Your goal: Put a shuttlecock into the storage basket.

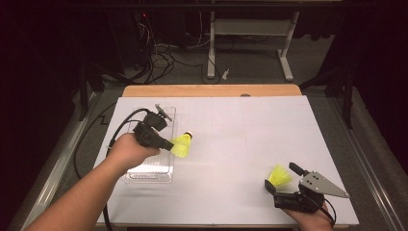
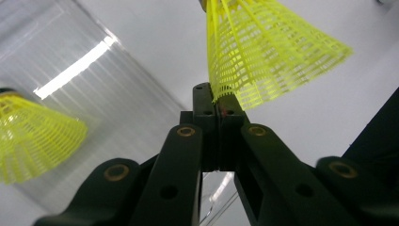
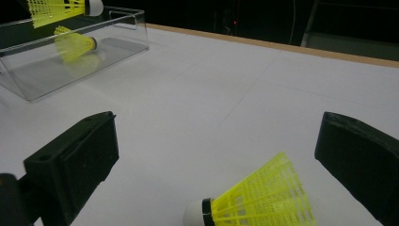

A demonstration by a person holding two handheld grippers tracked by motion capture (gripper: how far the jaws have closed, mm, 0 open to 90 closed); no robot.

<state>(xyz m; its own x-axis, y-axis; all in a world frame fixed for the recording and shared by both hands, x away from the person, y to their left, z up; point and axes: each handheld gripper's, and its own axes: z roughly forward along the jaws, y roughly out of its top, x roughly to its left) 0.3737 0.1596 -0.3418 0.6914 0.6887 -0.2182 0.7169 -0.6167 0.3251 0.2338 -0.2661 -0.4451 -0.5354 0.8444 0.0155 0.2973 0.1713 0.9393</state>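
**Ana:** At nine o'clock on the white table (image 1: pixel 231 159), the left gripper (image 1: pixel 169 144) is clenched on the rim of a yellow shuttlecock (image 1: pixel 183 145). From above, the shuttlecock hangs over the right edge of the clear box (image 1: pixel 150 177), cork end pointing to about two o'clock.

**Ben:** The left gripper view adds the detail of the pinch. Its jaws are pressed together with only the edge of the mesh skirt caught between the tips. It also catches a second shuttlecock (image 2: pixel 35 139) at nine o'clock, seen through the box wall.

**Ana:** From above I can't make that one out; the hand (image 1: pixel 129 151) covers that part of the box. The right gripper view has it too, lying on the box floor at eleven o'clock (image 3: pixel 74 45), with the held one above it at the top edge.

**Ben:** And the right gripper (image 1: pixel 284 179)?

**Ana:** Released. It sits at five o'clock on the table, jaws wide, with a third shuttlecock (image 1: pixel 279 176) on the surface between them. Its own view shows the pads standing well clear of the shuttlecock on both sides, white cork and black band pointing to nine o'clock.

**Ben:** Any writing anywhere?

**Ana:** None I can read. The shuttlecocks, the box and the grippers show no label or brand at this size. The table has faint grid lines, nothing more.
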